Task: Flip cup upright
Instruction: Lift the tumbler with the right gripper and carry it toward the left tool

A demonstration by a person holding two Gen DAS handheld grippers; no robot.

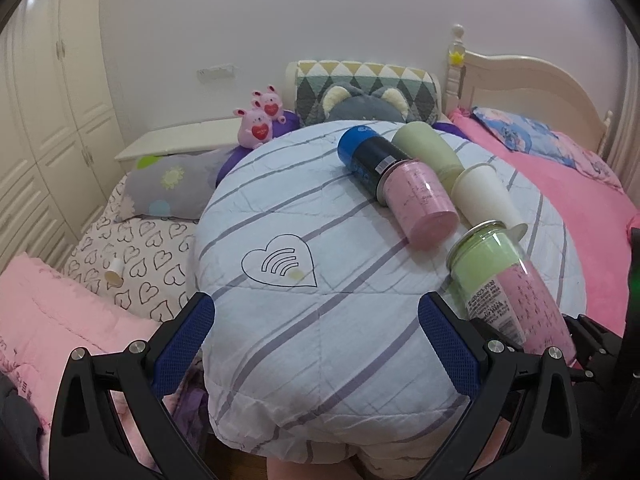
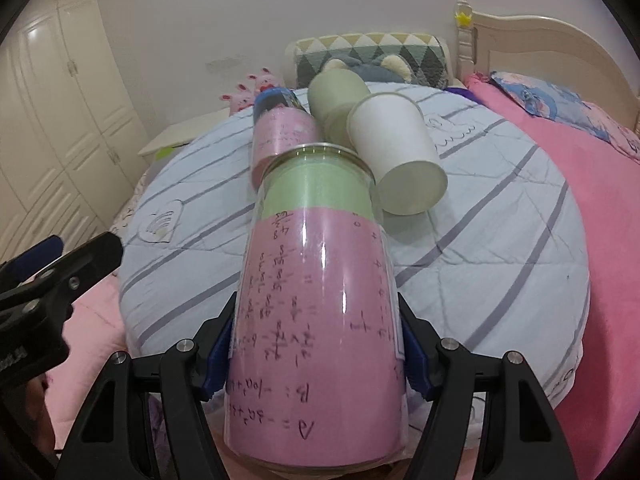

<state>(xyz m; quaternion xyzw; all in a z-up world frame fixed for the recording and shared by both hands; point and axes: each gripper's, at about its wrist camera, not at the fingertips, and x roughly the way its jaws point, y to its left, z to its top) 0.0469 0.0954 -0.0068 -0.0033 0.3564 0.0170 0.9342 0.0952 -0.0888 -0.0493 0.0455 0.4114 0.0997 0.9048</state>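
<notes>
My right gripper (image 2: 320,344) is shut on a clear glass cup (image 2: 316,300) lined with pink and green paper. The cup is tilted, its mouth pointing away over the round cushion (image 2: 500,248). In the left wrist view the same cup (image 1: 504,284) shows at the right. My left gripper (image 1: 316,320) is open and empty over the cushion's (image 1: 320,280) front edge. Other cups lie on their sides: a white paper cup (image 2: 400,152), a pink cup (image 1: 420,204), a green cup (image 1: 428,148) and a blue and black cup (image 1: 368,156).
The cushion rests on a bed with a pink blanket (image 1: 580,208), a heart-print sheet (image 1: 132,264) and pillows. Pink plush toys (image 1: 260,120) and a grey plush sit behind. A white wardrobe (image 1: 48,120) stands on the left. My left gripper's body (image 2: 52,276) shows in the right wrist view.
</notes>
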